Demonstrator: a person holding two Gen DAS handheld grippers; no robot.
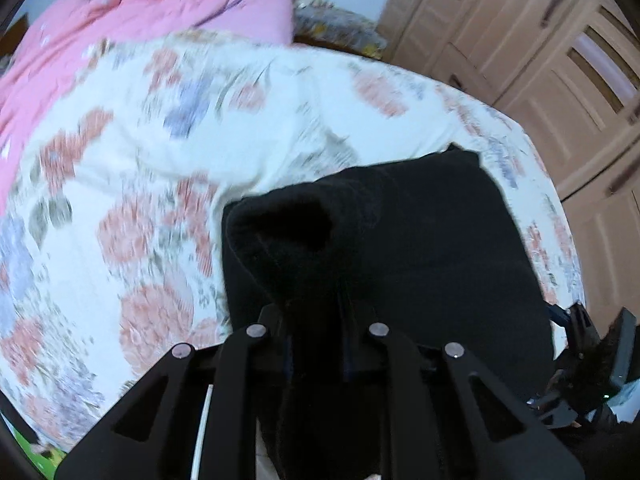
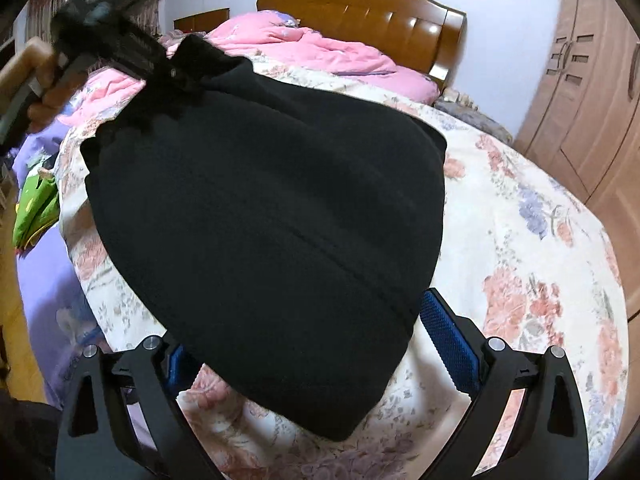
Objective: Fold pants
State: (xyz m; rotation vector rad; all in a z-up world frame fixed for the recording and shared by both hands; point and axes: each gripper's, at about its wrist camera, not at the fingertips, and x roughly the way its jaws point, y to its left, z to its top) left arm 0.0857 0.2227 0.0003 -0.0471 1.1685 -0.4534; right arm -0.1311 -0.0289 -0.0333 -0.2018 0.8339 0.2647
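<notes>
While you hold one pair of black pants (image 2: 272, 216) between two grippers, it lies folded on the bed (image 2: 540, 248).
Nearest you, your right gripper (image 2: 320, 344) has its jaws spread wide around the pants' near rounded end, blue pads not pressing. Your left gripper (image 1: 316, 320) has its jaws pinched on a bunched far corner, lifted off the cover. Open floral cover runs right of the pants to the bed's edge; beyond lie one pink quilt (image 2: 320, 48), one wooden headboard (image 2: 360, 12), and wardrobe doors (image 2: 592, 80).
</notes>
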